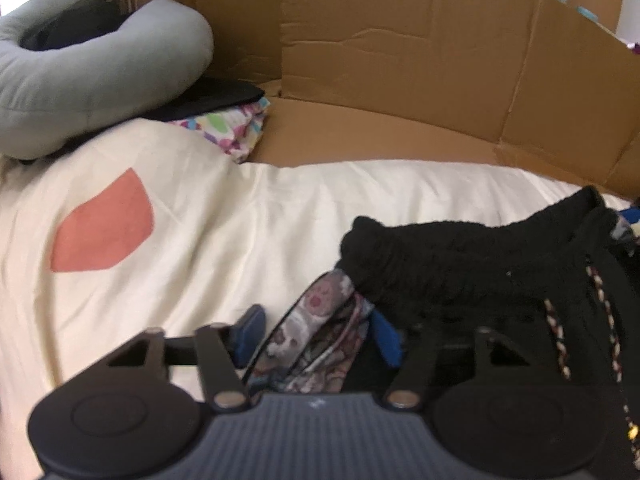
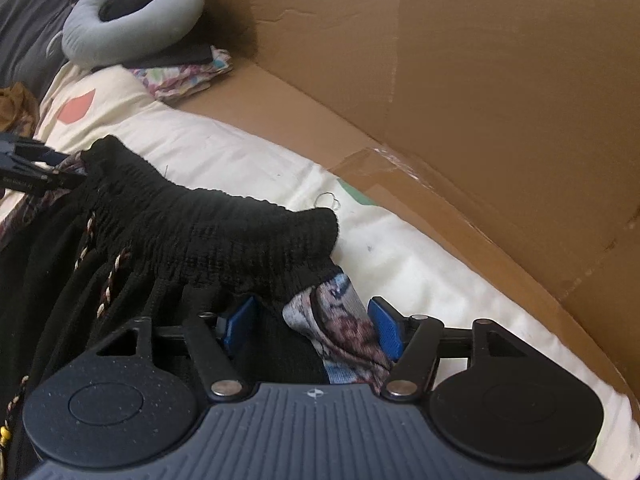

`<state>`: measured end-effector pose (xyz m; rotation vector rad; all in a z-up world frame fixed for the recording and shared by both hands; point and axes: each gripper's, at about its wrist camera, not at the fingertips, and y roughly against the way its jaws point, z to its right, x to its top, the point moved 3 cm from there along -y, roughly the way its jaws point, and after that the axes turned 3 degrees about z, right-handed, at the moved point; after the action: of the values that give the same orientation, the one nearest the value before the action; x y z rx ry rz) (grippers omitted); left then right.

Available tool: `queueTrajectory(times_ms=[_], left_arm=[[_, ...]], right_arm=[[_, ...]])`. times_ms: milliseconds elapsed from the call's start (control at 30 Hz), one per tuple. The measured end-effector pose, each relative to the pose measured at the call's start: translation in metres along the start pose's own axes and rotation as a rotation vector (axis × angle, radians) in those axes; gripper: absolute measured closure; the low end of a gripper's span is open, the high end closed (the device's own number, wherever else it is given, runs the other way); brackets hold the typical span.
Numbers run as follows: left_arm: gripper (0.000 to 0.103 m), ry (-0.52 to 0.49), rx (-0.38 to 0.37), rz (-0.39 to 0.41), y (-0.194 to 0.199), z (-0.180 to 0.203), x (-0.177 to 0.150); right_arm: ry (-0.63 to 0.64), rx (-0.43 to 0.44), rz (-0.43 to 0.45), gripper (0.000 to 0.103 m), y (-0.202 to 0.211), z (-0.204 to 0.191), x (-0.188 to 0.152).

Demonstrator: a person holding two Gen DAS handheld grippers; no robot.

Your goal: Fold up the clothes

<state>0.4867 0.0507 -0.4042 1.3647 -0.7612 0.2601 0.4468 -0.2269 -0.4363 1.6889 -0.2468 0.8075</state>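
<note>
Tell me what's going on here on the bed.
A person holds a tool in each hand at a black garment with a shirred waistband, spread on a cream bedsheet. The left tool and right tool each straddle a patterned corner of fabric, with their pads apart from it. Nothing is folded yet.

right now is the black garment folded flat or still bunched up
Bunched, not folded flat: the black garment humps up off the cream bedding, its gathered waistband rumpled, with patterned fabric poking out between the right gripper's fingers.
</note>
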Motion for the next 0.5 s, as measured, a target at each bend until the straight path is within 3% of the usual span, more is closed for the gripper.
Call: queueTrajectory(times_ms=[33,100,167,267,500], left_arm=[[0.071,-0.013,-0.013,0.003,0.001,0.003,0.000],[0.090,-0.057,-0.011,0.010,0.002,0.010,0.000],[0.096,-0.081,-0.001,0.019,0.005,0.013,0.001],[0.097,-0.060,0.020,0.042,0.009,0.008,0.004],[0.098,-0.011,0.041,0.086,0.017,-0.007,0.014]], right_arm=[[0.007,0.005,0.001,0.037,-0.001,-0.001,0.000],[0.013,0.024,0.004,0.055,-0.001,-0.002,0.000],[0.024,0.014,0.007,0.080,-0.001,-0.005,0.000],[0.004,-0.002,0.022,0.088,0.003,-0.003,0.002],[-0.023,-0.051,0.078,0.092,0.012,0.000,0.007]])
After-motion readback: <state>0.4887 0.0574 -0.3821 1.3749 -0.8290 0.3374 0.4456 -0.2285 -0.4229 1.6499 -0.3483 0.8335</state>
